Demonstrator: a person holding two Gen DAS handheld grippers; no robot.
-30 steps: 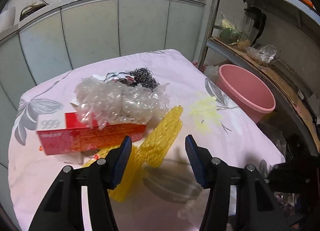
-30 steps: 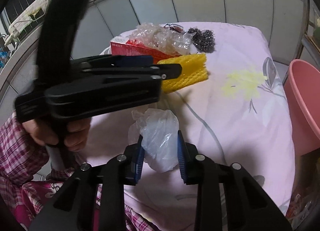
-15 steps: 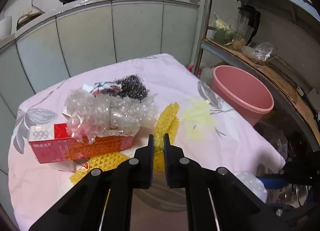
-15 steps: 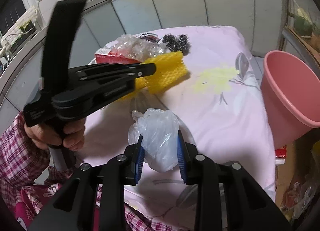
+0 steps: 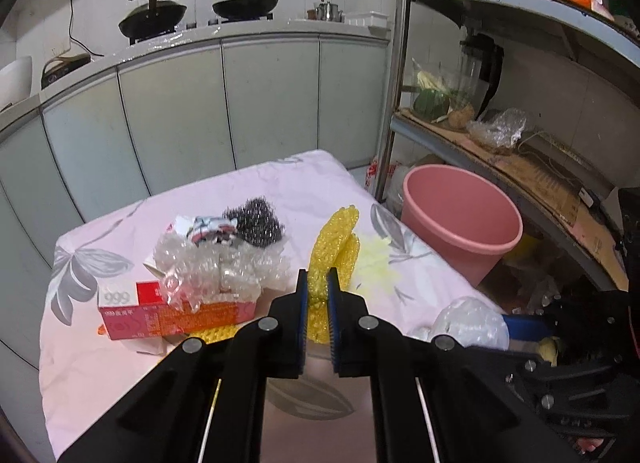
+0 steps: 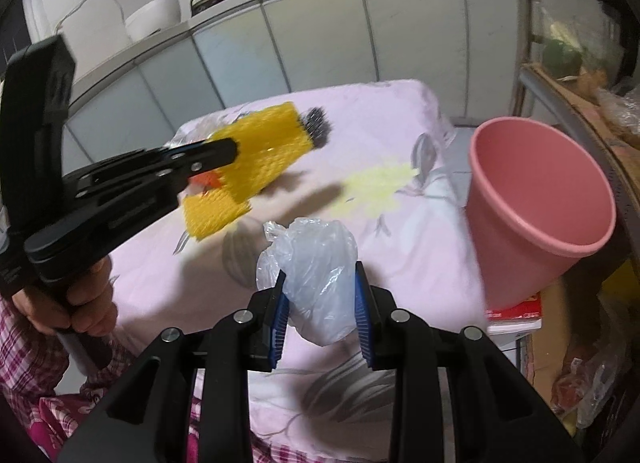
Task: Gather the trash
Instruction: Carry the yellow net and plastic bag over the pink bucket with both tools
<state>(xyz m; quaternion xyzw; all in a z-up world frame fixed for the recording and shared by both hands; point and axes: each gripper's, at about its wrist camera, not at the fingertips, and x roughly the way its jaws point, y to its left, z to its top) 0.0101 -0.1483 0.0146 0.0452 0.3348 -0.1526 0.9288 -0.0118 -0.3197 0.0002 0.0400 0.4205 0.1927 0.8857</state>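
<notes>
My left gripper [image 5: 317, 295] is shut on a yellow foam net [image 5: 334, 247] and holds it above the pink tablecloth [image 5: 280, 191]; the net also shows in the right wrist view [image 6: 260, 151]. My right gripper [image 6: 320, 299] is shut on a crumpled clear plastic bag [image 6: 316, 263], lifted above the table's front edge; the bag also shows in the left wrist view [image 5: 466, 319]. A pink bucket [image 6: 540, 199] stands on the floor to the right of the table [image 5: 460, 223].
On the table lie a red box [image 5: 172, 313], bubble wrap [image 5: 220, 271], a steel scouring pad [image 5: 256, 225] and a crumpled wrapper [image 5: 208, 227]. A second yellow net piece [image 5: 212, 333] lies by the box. A metal shelf rack [image 5: 520, 159] stands behind the bucket.
My left gripper shut on the yellow foam net and lifted it off the table. My right gripper, still holding the bag, has swung right towards the pink bucket.
</notes>
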